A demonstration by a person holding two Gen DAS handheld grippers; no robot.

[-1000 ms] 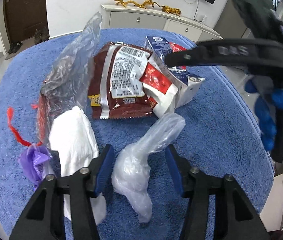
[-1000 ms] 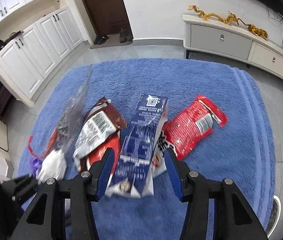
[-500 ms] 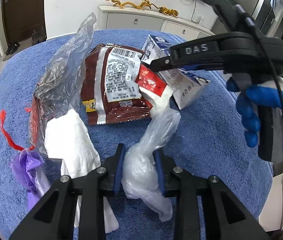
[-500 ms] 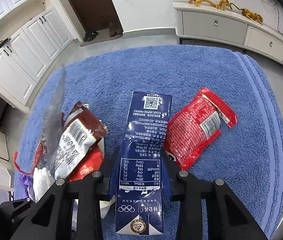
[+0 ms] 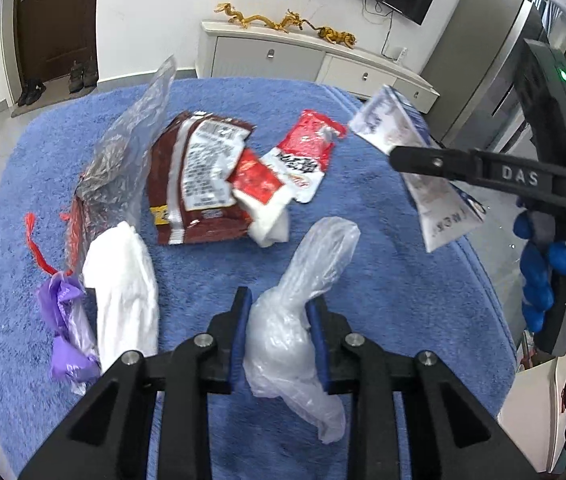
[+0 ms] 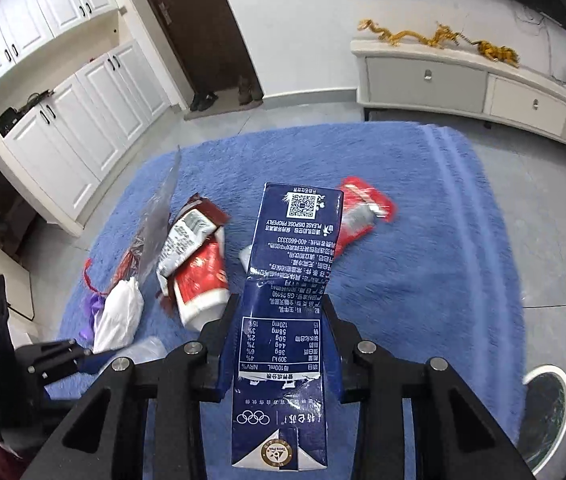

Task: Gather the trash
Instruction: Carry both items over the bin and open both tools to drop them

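Holding: left gripper pinches a soft, crumpled plastic bag (light, slippery); right gripper clamps a flattened milk carton mid-body above the blue mat.

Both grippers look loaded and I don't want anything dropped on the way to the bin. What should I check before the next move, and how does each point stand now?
1. Left gripper shut on the clear plastic bag: ok.
2. Bag's loose tail hanging below the fingers, may snag: not ok.
3. Right gripper shut on the milk carton: ok.
4. Carton clear of the blue towel: ok, the left wrist view shows it in the air.
5. Bin within reach: cannot tell; only a round rimmed object shows at the right wrist view's edge.
6. Trash left: not ok; brown wrapper, white tissue remain.
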